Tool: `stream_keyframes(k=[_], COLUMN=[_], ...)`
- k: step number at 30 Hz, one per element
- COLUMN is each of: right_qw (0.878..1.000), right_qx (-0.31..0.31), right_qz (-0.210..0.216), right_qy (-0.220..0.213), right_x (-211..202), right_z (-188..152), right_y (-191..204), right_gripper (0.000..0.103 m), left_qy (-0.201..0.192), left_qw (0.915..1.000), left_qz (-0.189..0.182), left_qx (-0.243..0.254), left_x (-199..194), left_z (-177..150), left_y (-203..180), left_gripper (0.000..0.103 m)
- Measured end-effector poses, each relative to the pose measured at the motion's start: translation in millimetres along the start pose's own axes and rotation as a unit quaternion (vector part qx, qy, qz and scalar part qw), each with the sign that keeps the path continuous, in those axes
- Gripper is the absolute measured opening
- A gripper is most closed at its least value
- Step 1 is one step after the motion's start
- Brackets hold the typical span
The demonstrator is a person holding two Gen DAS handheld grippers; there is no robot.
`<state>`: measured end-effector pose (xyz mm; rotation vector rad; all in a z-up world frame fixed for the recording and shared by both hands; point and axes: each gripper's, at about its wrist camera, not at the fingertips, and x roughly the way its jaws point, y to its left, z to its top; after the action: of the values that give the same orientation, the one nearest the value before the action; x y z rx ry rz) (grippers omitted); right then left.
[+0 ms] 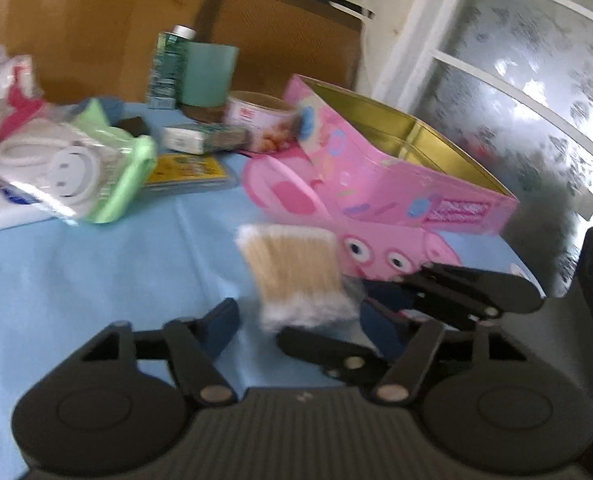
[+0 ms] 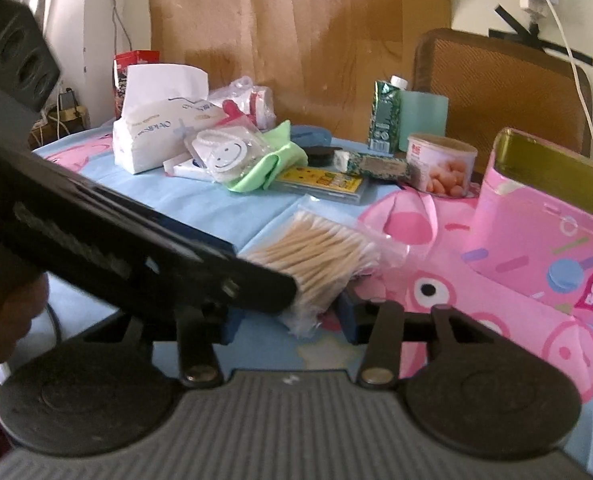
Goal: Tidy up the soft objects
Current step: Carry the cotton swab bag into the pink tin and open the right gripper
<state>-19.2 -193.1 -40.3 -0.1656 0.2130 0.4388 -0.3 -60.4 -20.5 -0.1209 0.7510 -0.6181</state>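
The swab pack (image 2: 316,256) is near the front of the desk (image 1: 96,280), just beside the open pink tin (image 1: 396,168), and it stands tilted with one end up. Its lower end is between the jaws of the right gripper (image 2: 290,316). These jaws are about half closed and seem to press on the plastic, so I judge that this gripper carries the pack.

The left gripper (image 1: 302,320) comes from the other side with its jaws around the same end. The picture is blurred, and I cannot tell if its pads already press on the pack or only stand close to it.

The pack is probably very light. The thin sticks make it stiff along its length, but the loose bag is slippery and can crumple or slide. The cotton ends are soft and give no firm hold. I think the best place to hold is across the middle of the sticks, with gentle pressure, so that the sticks do not bend or break.
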Motion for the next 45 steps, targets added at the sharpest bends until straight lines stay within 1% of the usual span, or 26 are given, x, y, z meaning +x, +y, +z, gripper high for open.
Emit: stream_keyframes(k=[1, 2, 5, 7, 9, 13, 16, 19, 21, 22, 24, 25, 26, 27, 28, 31, 34, 36, 38, 41, 43, 45], right_qw=[1.000, 1.000, 0.998, 0.996, 0.994, 0.985, 0.979, 0.974, 0.970, 0.966, 0.957, 0.955, 0.954, 0.954, 0.953, 0.952, 0.956, 0.959, 0.963, 0.973, 0.979, 0.983], right_qx=[-0.008, -0.014, -0.029, -0.027, -0.026, -0.034, -0.023, 0.012, 0.041, 0.054, 0.077, 0.091, 0.103, 0.110, 0.110, 0.104, 0.093, 0.076, 0.062, 0.051, 0.047, 0.046], right_qz=[-0.003, -0.008, -0.029, -0.039, -0.057, -0.108, -0.144, -0.173, -0.201, -0.225, -0.266, -0.272, -0.268, -0.265, -0.266, -0.265, -0.243, -0.227, -0.204, -0.164, -0.140, -0.125], right_qy=[-0.005, -0.013, -0.047, -0.070, -0.091, -0.128, -0.143, -0.143, -0.132, -0.117, -0.084, -0.080, -0.083, -0.089, -0.097, -0.109, -0.136, -0.154, -0.162, -0.157, -0.143, -0.126], right_x=[-1.2, -3.3, -13.1, -20.9, -28.0, -38.1, -44.8, -46.2, -40.4, -34.5, -23.2, -22.3, -23.8, -25.5, -26.4, -25.0, -28.6, -31.0, -28.1, -18.0, -6.1, 5.9], right_z=[-0.6, -1.0, 1.4, 5.2, 9.7, 21.7, 29.9, 35.4, 38.1, 39.0, 37.4, 34.7, 32.7, 30.9, 29.3, 31.0, 37.3, 37.6, 38.1, 38.9, 40.1, 42.8], right_y=[2.4, 4.5, 4.6, -0.5, -6.8, -25.0, -48.9, -80.9, -102.8, -114.7, -132.3, -137.7, -140.7, -140.7, -137.6, -124.3, -108.3, -89.9, -72.1, -48.9, -37.3, -29.7], right_gripper=[0.047, 0.047, 0.046, 0.046, 0.046, 0.046, 0.046, 0.047, 0.049, 0.056, 0.064, 0.065, 0.066, 0.067, 0.071, 0.071, 0.071, 0.071, 0.071, 0.071, 0.071, 0.071], left_qy=[0.003, 0.002, -0.009, -0.020, -0.030, -0.052, -0.064, -0.065, -0.066, -0.068, -0.073, -0.078, -0.085, -0.092, -0.099, -0.112, -0.128, -0.141, -0.152, -0.168, -0.172, -0.176], left_qw=[1.0000, 1.0000, 0.9996, 0.9991, 0.9981, 0.9940, 0.9909, 0.9901, 0.9905, 0.9908, 0.9922, 0.9924, 0.9922, 0.9918, 0.9913, 0.9915, 0.9903, 0.9887, 0.9867, 0.9808, 0.9773, 0.9762], left_qz=[-0.006, -0.002, -0.006, -0.013, -0.014, -0.014, -0.020, -0.027, -0.016, -0.010, -0.008, -0.012, -0.014, -0.008, -0.001, 0.008, 0.024, 0.035, 0.048, 0.089, 0.111, 0.119], left_qx=[0.002, 0.008, 0.025, 0.035, 0.052, 0.095, 0.117, 0.121, 0.119, 0.116, 0.101, 0.095, 0.090, 0.088, 0.086, 0.067, 0.047, 0.036, 0.031, 0.044, 0.053, 0.045], left_x=[0.4, 0.2, -2.7, -5.2, 0.2, 12.8, 33.2, 57.2, 72.6, 76.5, 75.3, 70.9, 64.1, 57.1, 50.5, 29.7, 8.1, -6.1, -17.3, -28.8, -32.5, -35.1], left_z=[1.1, 2.3, 11.0, 21.7, 37.3, 66.1, 89.5, 108.1, 114.9, 116.1, 114.8, 112.7, 109.3, 106.8, 103.5, 93.7, 79.8, 70.2, 61.8, 46.5, 38.6, 33.5], left_y=[-3.3, -7.0, -15.6, -23.5, -35.5, -66.8, -91.1, -109.9, -118.3, -119.8, -116.0, -111.4, -105.9, -99.8, -93.3, -67.9, -39.4, -20.1, -5.1, 11.3, 19.0, 28.4], left_gripper=[0.062, 0.061, 0.061, 0.061, 0.061, 0.062, 0.062, 0.064, 0.069, 0.069, 0.072, 0.074, 0.078, 0.079, 0.079, 0.079, 0.079, 0.079, 0.080, 0.083, 0.083, 0.083])
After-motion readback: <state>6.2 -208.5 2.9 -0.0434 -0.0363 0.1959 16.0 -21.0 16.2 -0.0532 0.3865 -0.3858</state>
